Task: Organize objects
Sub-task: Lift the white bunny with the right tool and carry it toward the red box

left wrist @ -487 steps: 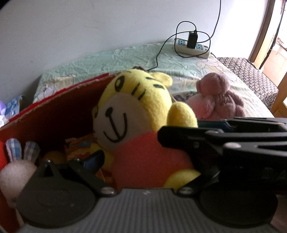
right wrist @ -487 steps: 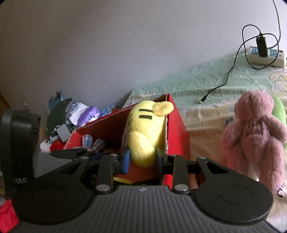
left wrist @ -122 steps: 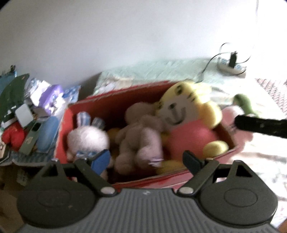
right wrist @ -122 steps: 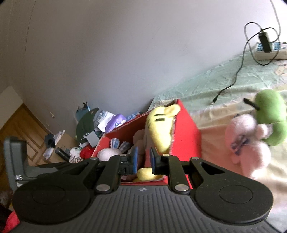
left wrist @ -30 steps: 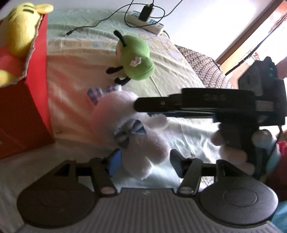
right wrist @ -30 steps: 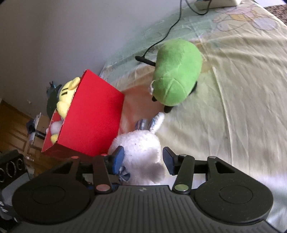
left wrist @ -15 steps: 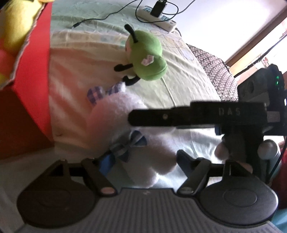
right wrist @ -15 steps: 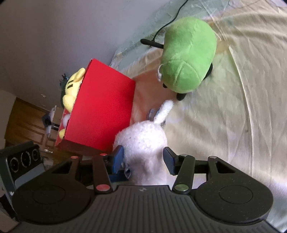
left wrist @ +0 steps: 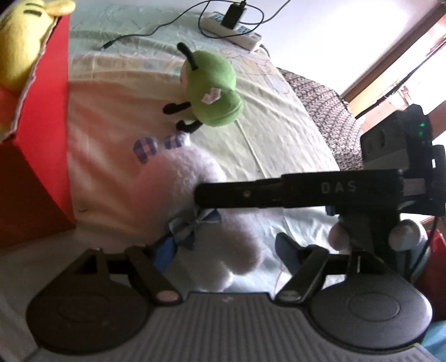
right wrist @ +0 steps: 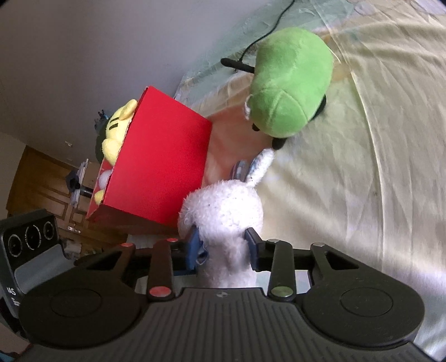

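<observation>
A white plush rabbit (right wrist: 223,211) with checked ears and a blue bow lies on the bed beside the red box (right wrist: 164,167). My right gripper (right wrist: 223,247) is shut on the rabbit's body, its blue pads pressing the fur on both sides. In the left wrist view the rabbit (left wrist: 178,189) lies between the open jaws of my left gripper (left wrist: 225,250), which do not squeeze it; the right gripper's black body (left wrist: 306,189) crosses above it. A green plush toy (right wrist: 290,94) lies just beyond the rabbit's ears. A yellow tiger plush (right wrist: 117,125) sits in the box.
The bed sheet (right wrist: 376,167) stretches out to the right. A power strip with a charger and cable (left wrist: 231,19) lies at the far edge of the bed. A dark patterned cover (left wrist: 315,105) lies at the right. Clutter and a wooden floor lie beyond the box.
My right gripper's jaws have closed onto the white rabbit; half a second ago they stood open around it. My left gripper has opened a little wider and stays around the rabbit.
</observation>
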Tool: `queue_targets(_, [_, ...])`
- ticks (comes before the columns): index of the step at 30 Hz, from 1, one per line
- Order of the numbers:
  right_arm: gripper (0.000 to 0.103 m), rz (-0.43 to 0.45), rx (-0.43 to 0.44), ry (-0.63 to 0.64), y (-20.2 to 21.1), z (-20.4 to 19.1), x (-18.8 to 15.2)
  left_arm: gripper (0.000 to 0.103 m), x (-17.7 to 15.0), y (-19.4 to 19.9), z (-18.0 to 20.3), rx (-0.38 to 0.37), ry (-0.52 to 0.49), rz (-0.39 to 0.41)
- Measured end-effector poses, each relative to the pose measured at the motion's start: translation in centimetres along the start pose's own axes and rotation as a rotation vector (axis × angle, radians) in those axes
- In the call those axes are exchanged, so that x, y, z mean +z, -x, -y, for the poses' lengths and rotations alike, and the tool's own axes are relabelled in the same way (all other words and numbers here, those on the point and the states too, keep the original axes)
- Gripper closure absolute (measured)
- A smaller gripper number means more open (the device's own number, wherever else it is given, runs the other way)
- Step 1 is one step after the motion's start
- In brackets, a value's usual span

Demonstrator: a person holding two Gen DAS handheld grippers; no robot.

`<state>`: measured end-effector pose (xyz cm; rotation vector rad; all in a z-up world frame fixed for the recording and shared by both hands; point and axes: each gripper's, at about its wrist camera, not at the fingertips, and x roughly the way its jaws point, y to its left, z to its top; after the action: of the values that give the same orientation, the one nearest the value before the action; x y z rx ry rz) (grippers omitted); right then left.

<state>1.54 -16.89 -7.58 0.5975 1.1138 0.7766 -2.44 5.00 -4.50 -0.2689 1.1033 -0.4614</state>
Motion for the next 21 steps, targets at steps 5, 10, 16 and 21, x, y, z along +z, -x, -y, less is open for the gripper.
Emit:
queue_targets(5, [0.067,0.008,-0.009,0.020,0.2,-0.8,-1.1,0.022,-0.1,-0.2,-0.9,-0.017,0.041,-0.009])
queue_targets(10, [0.067,0.025,-0.017,0.024,0.8,-1.3,-1.8,0.026,-0.5,-0.9,-0.4,-0.002,0.006,-0.025])
queue_targets(16, [0.068,0.064,0.007,0.012,2.4,-2.0,-2.6,0.027,-0.7,0.8,1.0,-0.001,-0.049,0.013])
queue_targets(21, [0.068,0.114,0.030,0.025,3.9,-3.4,-3.1,0.027,-0.9,3.0,2.3,0.002,-0.091,0.062])
